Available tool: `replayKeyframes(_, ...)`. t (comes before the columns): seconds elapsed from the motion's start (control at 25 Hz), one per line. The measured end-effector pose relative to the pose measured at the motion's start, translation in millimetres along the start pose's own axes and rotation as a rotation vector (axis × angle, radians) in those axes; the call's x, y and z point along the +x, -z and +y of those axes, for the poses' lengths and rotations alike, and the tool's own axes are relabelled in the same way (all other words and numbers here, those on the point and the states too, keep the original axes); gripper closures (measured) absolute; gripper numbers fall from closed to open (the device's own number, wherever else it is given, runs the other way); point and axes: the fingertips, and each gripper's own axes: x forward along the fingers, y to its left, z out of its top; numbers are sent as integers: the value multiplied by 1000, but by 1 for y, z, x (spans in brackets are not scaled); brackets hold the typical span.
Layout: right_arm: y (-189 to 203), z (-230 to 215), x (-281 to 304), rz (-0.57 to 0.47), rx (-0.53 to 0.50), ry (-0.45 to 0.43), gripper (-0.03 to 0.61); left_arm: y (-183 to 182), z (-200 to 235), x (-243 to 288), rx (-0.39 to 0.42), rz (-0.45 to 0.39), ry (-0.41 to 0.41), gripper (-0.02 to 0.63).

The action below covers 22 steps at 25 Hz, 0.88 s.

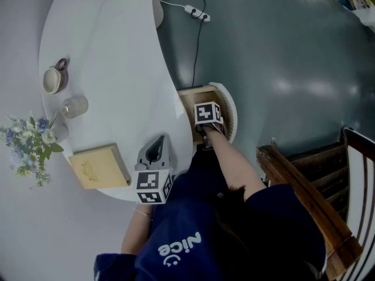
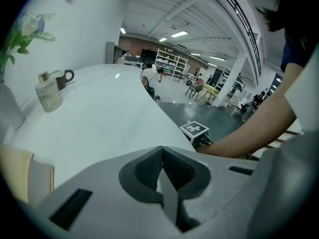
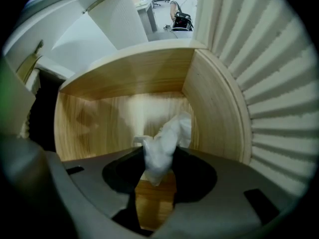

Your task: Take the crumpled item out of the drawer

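The drawer (image 1: pixel 188 98) stands pulled out of the white table (image 1: pixel 111 57), its wooden floor (image 3: pixel 109 116) showing. My right gripper (image 3: pixel 158 167) points straight down into it and is shut on the crumpled white paper (image 3: pixel 163 142), which hangs between the pads just above the wood. In the head view only this gripper's marker cube (image 1: pixel 208 113) shows over the drawer; the paper is hidden under it. My left gripper (image 1: pixel 156 154) rests at the table's near edge, its jaws shut (image 2: pixel 162 172) with nothing between them.
On the table stand a mug (image 1: pixel 54 78), a small jar (image 1: pixel 75 106), a vase of flowers (image 1: pixel 28 140) and a tan book (image 1: pixel 99 166). The drawer has a ribbed white curved front (image 3: pixel 279 83). A power strip (image 1: pixel 198 13) lies on the floor; a wooden chair (image 1: pixel 319 206) stands right.
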Motion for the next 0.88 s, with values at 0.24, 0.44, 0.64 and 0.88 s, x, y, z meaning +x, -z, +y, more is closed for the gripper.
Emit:
replayKeyframes(0.24,-3,1,-19,-35,3,-5,408,2,6,-9,0,-11,-27,609)
replayKeyframes(0.44,-9,0,-39,-90,16,1,408,4,22,-19,-31,-22,-82,609)
replayKeyframes(0.64,-11,5,-59,-127,-8,-5,408,6,23,-26,-28,-45,-75,609)
replayKeyframes(0.88,-10,10,-86,-195,-43,-7,408,1,13,-30,-39,-94,-55,609)
